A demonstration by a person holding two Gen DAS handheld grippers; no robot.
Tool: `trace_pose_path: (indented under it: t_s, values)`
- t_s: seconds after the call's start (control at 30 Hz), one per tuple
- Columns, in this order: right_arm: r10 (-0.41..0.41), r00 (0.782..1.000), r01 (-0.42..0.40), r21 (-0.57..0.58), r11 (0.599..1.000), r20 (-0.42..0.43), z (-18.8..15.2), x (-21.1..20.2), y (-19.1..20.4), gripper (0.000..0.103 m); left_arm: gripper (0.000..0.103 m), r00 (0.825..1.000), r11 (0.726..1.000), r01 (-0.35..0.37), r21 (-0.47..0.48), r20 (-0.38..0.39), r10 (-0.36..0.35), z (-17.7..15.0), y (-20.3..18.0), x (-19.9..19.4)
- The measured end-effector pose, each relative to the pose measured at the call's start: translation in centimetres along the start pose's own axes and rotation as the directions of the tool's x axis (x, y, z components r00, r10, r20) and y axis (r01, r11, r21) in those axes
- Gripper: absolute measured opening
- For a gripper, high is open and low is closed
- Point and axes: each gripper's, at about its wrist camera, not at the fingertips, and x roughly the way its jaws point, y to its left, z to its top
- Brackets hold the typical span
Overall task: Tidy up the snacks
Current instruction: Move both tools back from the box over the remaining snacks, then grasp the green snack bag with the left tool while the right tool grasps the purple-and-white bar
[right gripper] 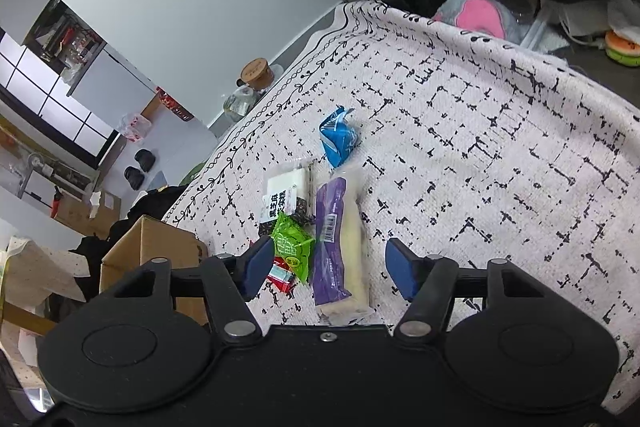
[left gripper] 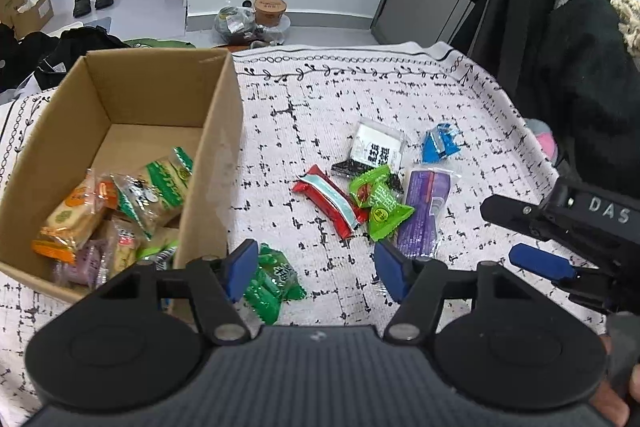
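Snacks fill cardboard box (left gripper: pixel 224 115) (partly); left gripper (left gripper: pixel 312 269) and right gripper (right gripper: pixel 326 267) gape, empty.

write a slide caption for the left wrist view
Left gripper open over a green snack packet beside the cardboard box.

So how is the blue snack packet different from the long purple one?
The blue snack packet is small, crumpled and bunched; the purple snack packet is long, flat and bar-shaped. The blue one lies alone, apart from the pile; the purple one lies against the green packet. Both lie on the patterned cloth, outside the cardboard box.
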Motion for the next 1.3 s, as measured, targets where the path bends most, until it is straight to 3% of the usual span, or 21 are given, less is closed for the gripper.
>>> trace_pose_path:
  t_s: [0.5,0.63,0.87,1.13,1.3]
  values:
    - [-0.010,0.998,0.010,-0.002,1.000,-0.061,-0.3,1.7,0.2,0.061,0.063,0.987,0.984,-0.163,0.065,0.004,0.163,-0.9,-0.7,2.6]
    - [-0.016,0.998,0.016,-0.002,1.000,-0.060,-0.3,1.7,0.2,0.061,0.063,0.981,0.980,-0.195,0.044,-0.009,0.196,-0.6,0.5,2.7]
    - [-0.027,0.997,0.026,-0.012,1.000,-0.068,-0.4,2.1,0.2,0.061,0.063,0.993,0.993,-0.117,-0.015,-0.025,0.117,-0.7,0.0,2.1]
    - [-0.044,0.997,0.044,-0.015,0.999,-0.065,-0.5,2.9,0.1,0.059,0.063,0.983,0.982,-0.175,-0.067,-0.058,0.171,-1.6,0.4,4.8]
    - [-0.057,0.996,0.056,-0.020,0.998,-0.068,-0.5,4.1,0.4,0.055,0.051,0.987,0.984,-0.149,-0.100,-0.072,0.142,-1.9,1.2,5.9]
